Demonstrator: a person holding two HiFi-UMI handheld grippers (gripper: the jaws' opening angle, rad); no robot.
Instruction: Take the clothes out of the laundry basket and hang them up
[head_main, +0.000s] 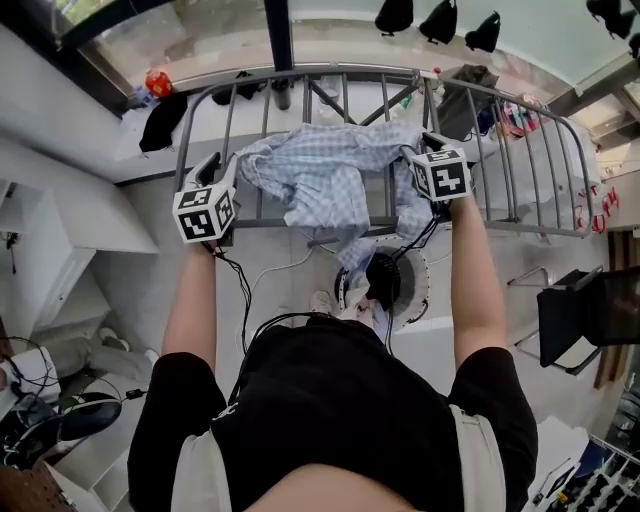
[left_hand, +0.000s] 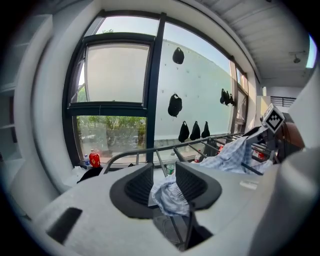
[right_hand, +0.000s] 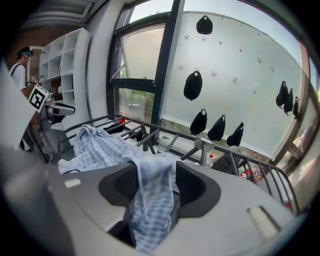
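A blue checked shirt (head_main: 320, 175) lies crumpled over the bars of a grey metal drying rack (head_main: 520, 215). My left gripper (head_main: 222, 172) is at the shirt's left edge; in the left gripper view a bunched fold of the shirt (left_hand: 172, 196) sits loose between the parted jaws of that gripper (left_hand: 165, 182). My right gripper (head_main: 420, 145) is at the shirt's right edge. In the right gripper view the shirt (right_hand: 150, 200) hangs through the wide gap of that gripper (right_hand: 152, 185), unpinched. Below the rack stands a round white laundry basket (head_main: 420, 290) with dark clothes (head_main: 383, 278) in it.
A black cloth (head_main: 160, 120) and a red bottle (head_main: 158, 82) lie on the window sill beyond the rack. Black items (right_hand: 193, 85) hang on the frosted window. A dark chair (head_main: 590, 315) stands at the right. Cables (head_main: 30, 385) lie on the floor at the left.
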